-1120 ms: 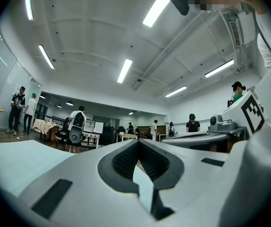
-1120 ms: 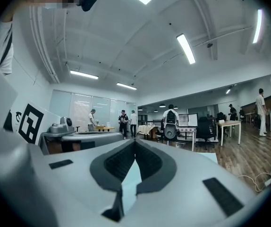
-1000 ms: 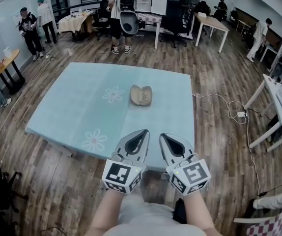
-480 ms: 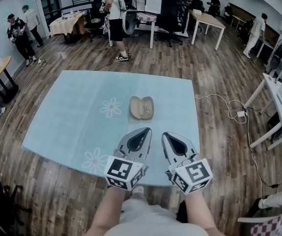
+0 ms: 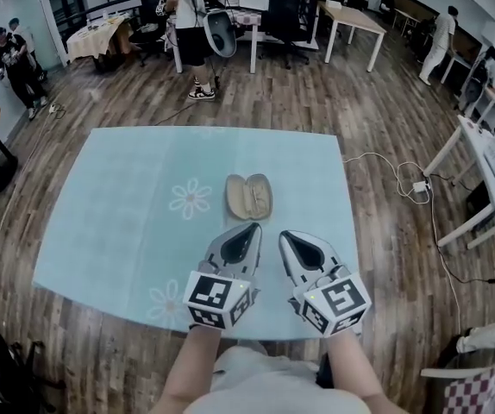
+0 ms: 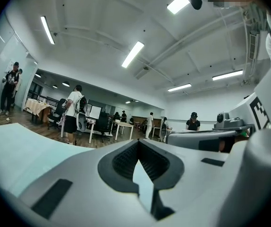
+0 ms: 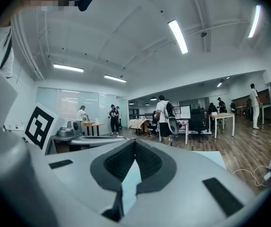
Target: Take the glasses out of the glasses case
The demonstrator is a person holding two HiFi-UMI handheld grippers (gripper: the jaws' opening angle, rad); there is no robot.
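Pale blue cloth printed with daisies covers the table (image 5: 118,205) in the head view. A tan glasses case (image 5: 248,197) is laid open near its middle, two oval shells side by side. Whether glasses lie inside cannot be told. The left gripper (image 5: 251,229) and right gripper (image 5: 285,236) are held just short of it, likely for an approach.

In the left gripper view, the smooth grey jaws are seen together on nothing, ridged dark pads (image 6: 126,161) meeting at the tip.

In the right gripper view, the jaws are likewise together and empty.

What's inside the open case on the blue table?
The glasses case lies open, both beige halves showing. Something thin may lie inside, but it's too small to tell.
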